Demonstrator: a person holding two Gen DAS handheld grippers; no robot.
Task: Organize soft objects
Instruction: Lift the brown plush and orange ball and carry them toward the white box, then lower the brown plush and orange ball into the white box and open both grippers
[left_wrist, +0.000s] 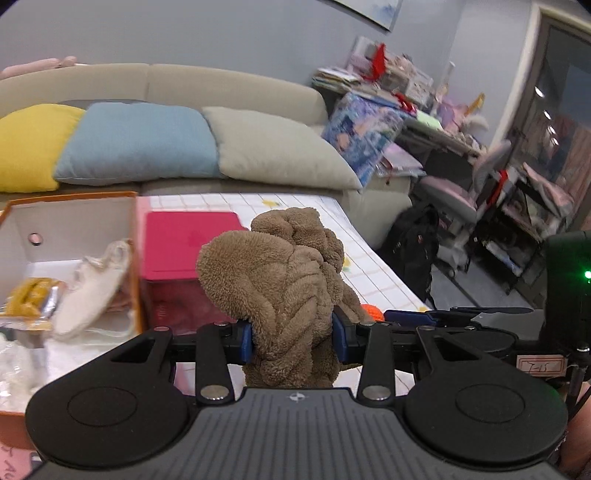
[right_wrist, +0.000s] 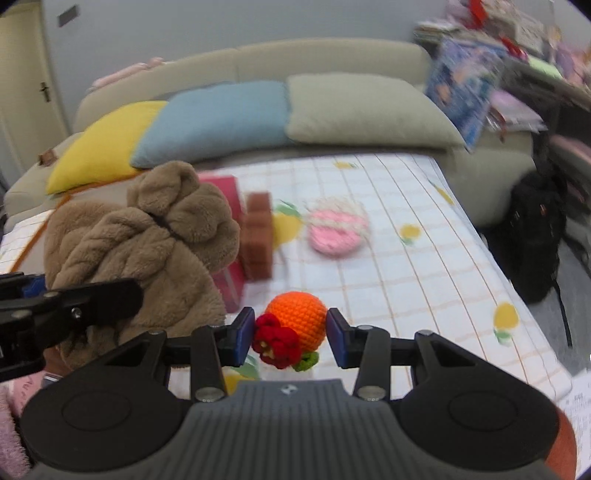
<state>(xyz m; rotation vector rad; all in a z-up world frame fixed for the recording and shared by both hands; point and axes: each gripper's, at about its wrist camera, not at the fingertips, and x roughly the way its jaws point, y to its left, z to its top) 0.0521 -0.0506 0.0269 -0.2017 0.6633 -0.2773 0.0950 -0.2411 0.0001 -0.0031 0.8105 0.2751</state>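
Note:
My left gripper (left_wrist: 293, 338) is shut on a brown fluffy plush (left_wrist: 280, 280), which bulges up between its blue pads and hangs clear of the table. The same plush (right_wrist: 147, 236) fills the left of the right wrist view, with the left gripper's black finger in front of it. My right gripper (right_wrist: 291, 338) is shut on an orange crocheted ball (right_wrist: 299, 323) with a red crocheted flower (right_wrist: 277, 343) and a green leaf, held above the checked tablecloth (right_wrist: 406, 280). A pink and white crocheted disc (right_wrist: 338, 230) and a brown block (right_wrist: 258, 236) lie further back on the cloth.
An open orange-rimmed white box (left_wrist: 70, 236) at the left holds a cream soft item (left_wrist: 96, 284) and yellow packets. A pink box (left_wrist: 188, 243) stands beside it. Behind the table is a beige sofa (left_wrist: 229, 85) with yellow, blue and grey cushions. A black backpack (right_wrist: 535, 236) and cluttered shelves stand right.

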